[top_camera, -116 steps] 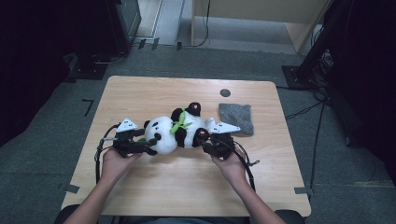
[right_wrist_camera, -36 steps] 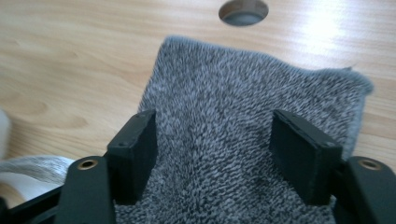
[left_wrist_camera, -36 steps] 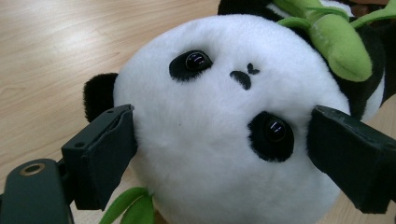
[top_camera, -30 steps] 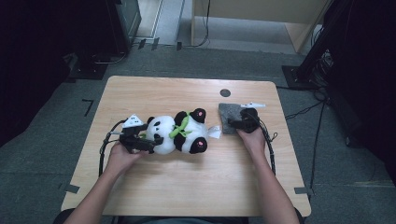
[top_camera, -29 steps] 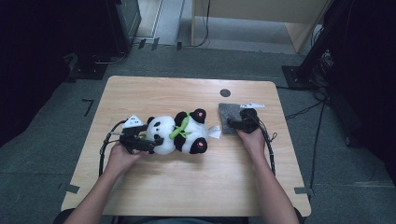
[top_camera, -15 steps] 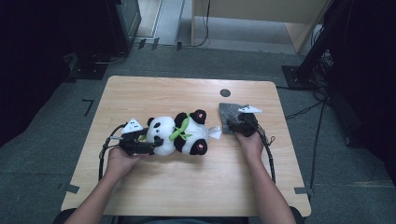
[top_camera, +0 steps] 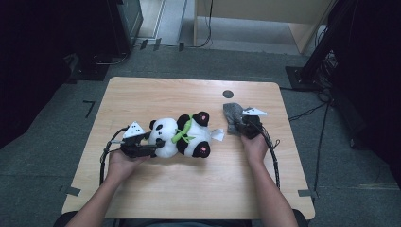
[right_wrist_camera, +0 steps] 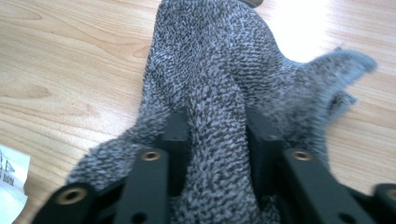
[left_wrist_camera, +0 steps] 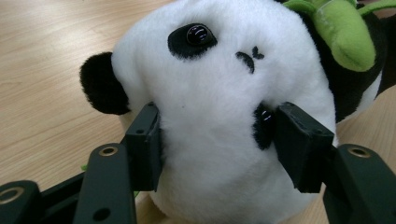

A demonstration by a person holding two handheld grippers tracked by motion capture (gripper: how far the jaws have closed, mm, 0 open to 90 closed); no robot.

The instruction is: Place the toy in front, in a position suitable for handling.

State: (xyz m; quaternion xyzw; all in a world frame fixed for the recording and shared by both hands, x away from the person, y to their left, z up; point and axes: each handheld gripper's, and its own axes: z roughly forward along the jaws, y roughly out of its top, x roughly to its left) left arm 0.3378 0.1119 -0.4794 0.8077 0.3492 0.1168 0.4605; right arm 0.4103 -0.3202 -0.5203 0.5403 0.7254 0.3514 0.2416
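A black-and-white plush panda [top_camera: 182, 136] with a green scarf lies on its side in the middle of the wooden table [top_camera: 142, 99]. My left gripper [top_camera: 153, 144] is shut on its white head [left_wrist_camera: 215, 112], one jaw pressing each cheek. A grey knitted cloth [top_camera: 232, 113] lies right of the panda, bunched up. My right gripper [top_camera: 243, 125] is shut on a raised fold of that cloth [right_wrist_camera: 217, 112], which stands between the two jaws.
A white label [top_camera: 217, 135] sticks out of the panda toward the cloth [right_wrist_camera: 9, 182]. A dark round hole [top_camera: 228, 93] sits in the tabletop behind the cloth. Dark equipment and cables stand on the floor beyond the table.
My right gripper has left the panda's feet, gone right to the grey cloth and pinched it, dragging it slightly nearer. The left gripper and panda have stayed nearly in place.
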